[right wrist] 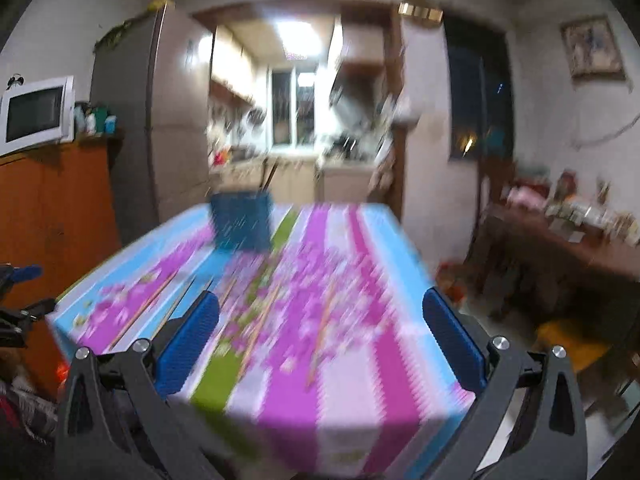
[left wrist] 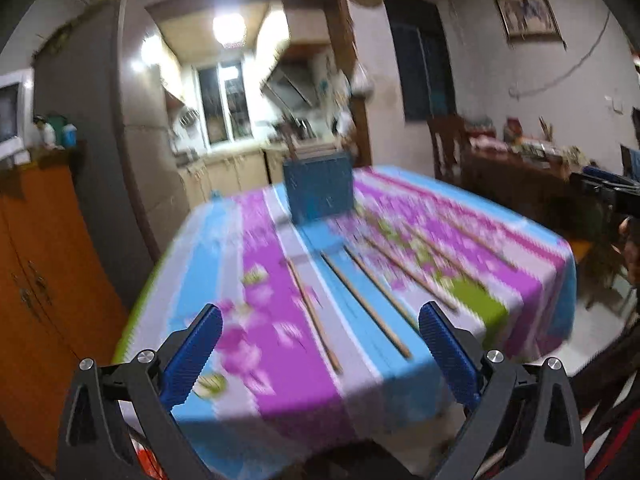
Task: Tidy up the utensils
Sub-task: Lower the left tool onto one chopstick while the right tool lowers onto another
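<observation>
Several wooden chopsticks (left wrist: 366,304) lie side by side on the striped floral tablecloth (left wrist: 280,360), pointing toward a blue utensil holder (left wrist: 319,188) at the far edge. My left gripper (left wrist: 320,320) is open and empty above the near edge, its blue pads either side of the nearest chopsticks. In the right wrist view the chopsticks (right wrist: 256,316) are blurred, and the blue holder (right wrist: 242,220) with sticks in it stands at the far left. My right gripper (right wrist: 320,320) is open and empty above the tablecloth (right wrist: 352,380).
An orange cabinet (left wrist: 44,280) stands left of the table, with a microwave (right wrist: 36,114) on it and a fridge (right wrist: 156,112) behind. A cluttered side table (right wrist: 568,232) and a wooden chair (left wrist: 444,148) stand to the right. A kitchen doorway lies beyond.
</observation>
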Action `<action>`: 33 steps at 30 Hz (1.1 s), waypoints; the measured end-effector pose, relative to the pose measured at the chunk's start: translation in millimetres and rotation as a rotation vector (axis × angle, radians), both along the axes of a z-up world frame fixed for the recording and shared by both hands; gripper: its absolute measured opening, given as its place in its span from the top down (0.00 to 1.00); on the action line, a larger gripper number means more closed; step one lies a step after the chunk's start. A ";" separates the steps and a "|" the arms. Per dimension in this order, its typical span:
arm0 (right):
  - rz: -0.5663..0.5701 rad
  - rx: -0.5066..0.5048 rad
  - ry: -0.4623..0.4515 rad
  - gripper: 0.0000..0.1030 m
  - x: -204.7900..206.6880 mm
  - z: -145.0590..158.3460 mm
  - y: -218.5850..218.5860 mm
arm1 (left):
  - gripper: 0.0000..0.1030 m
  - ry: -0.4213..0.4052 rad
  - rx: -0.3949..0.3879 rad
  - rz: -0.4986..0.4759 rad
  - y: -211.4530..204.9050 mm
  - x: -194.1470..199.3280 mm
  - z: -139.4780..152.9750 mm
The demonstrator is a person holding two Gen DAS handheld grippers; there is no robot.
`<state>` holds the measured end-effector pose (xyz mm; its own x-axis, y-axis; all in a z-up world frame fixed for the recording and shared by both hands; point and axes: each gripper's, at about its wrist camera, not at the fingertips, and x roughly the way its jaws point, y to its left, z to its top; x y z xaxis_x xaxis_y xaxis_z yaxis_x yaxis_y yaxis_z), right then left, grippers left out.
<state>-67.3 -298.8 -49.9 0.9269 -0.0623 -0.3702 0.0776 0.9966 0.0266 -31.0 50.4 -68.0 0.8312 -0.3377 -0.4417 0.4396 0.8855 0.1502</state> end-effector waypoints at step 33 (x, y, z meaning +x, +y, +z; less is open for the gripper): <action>0.309 -0.236 0.113 0.44 36.5 -85.2 15.9 | 0.74 0.244 0.125 0.040 -125.2 28.5 -82.8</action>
